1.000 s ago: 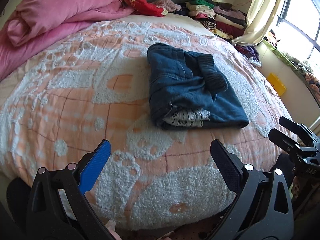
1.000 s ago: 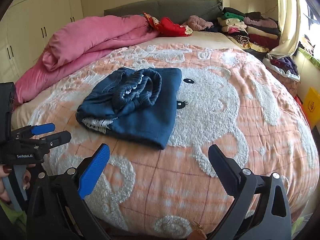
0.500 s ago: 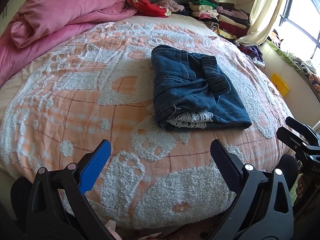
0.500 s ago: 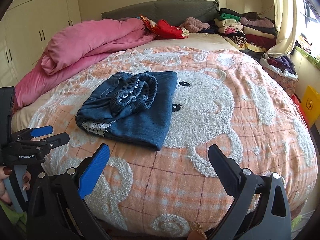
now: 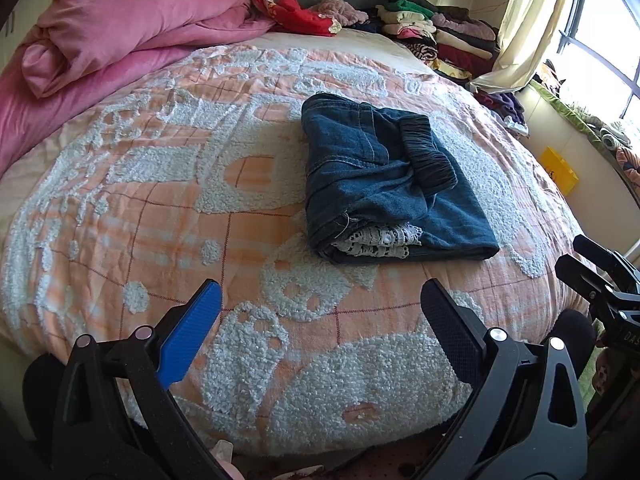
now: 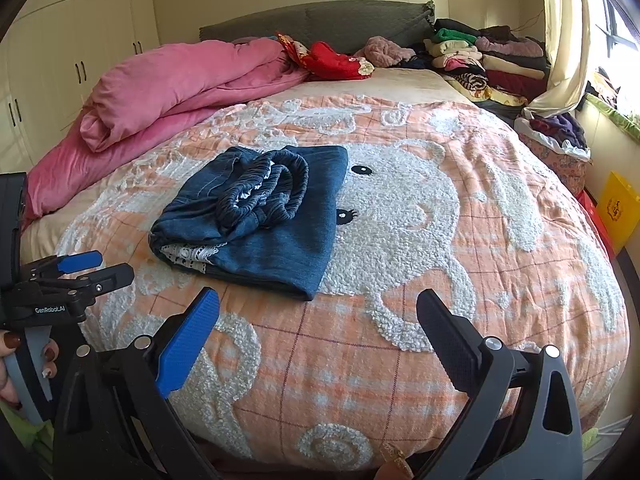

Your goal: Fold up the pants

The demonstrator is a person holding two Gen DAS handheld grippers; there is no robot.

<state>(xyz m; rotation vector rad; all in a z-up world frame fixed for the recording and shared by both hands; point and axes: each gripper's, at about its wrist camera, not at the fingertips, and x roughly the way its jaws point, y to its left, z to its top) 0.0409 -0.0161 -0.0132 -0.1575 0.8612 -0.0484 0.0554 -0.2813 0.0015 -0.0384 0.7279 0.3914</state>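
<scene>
Dark blue denim pants (image 5: 384,188) lie folded into a compact bundle on the orange-and-white bedspread (image 5: 168,208), elastic waistband on top and white lace trim showing at the near end. The right wrist view shows the same pants (image 6: 256,216) left of centre. My left gripper (image 5: 320,300) hovers open over the bed's near edge, well short of the pants, holding nothing. My right gripper (image 6: 318,310) is also open and empty, near the bed edge in front of the pants. Each gripper appears in the other's view: the right gripper (image 5: 592,264) and the left gripper (image 6: 84,268).
A rolled pink duvet (image 6: 176,84) lies along the bed's left side. Red clothing (image 6: 332,60) and stacks of folded clothes (image 6: 480,56) sit by the grey headboard (image 6: 320,24). A yellow box (image 6: 618,208), a curtain and a window are on the right. A hand (image 6: 12,360) holds the left gripper.
Both grippers have drawn back and lifted slightly from the bed, so the pants look a little farther off. The pants have not moved, and both grippers stay open.
</scene>
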